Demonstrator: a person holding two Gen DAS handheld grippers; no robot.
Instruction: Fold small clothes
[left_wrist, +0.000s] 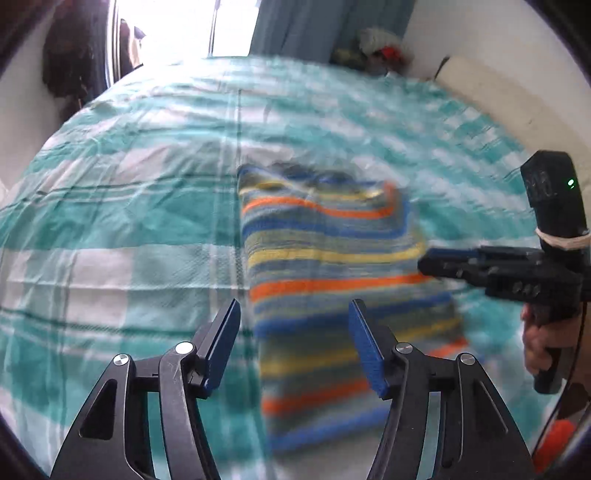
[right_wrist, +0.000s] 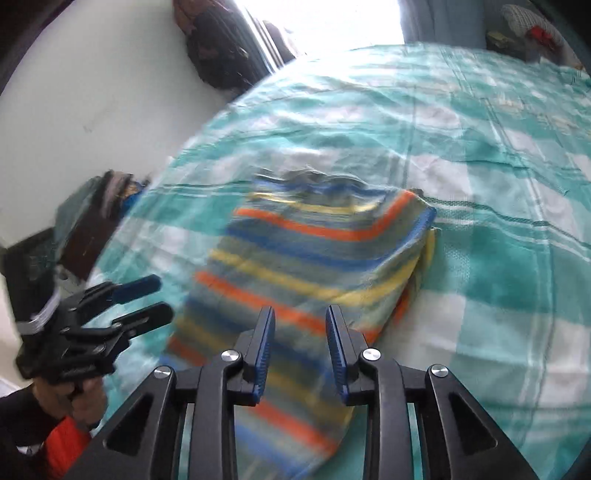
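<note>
The left gripper (left_wrist: 293, 325) has its jaws wide apart with nothing in them. The right gripper (right_wrist: 301, 330) has its jaws a little apart, empty too. Both hang over the near end of the folded striped cloth (left_wrist: 332, 258), which lies flat on the checked bed (left_wrist: 129, 221). Only the left view shows the pillow (left_wrist: 498, 99) far right.

bed: teal-and-white checked cotton bedspread (left_wrist: 122, 206), creased | far edge: pale blue curtain (left_wrist: 306, 26) beside a bright window (left_wrist: 184, 26) | right side: long cream bolster pillow (left_wrist: 491, 99) against the white wall | corner: heap of soft toys (left_wrist: 376, 48) (too blurred to tell apart)
</note>
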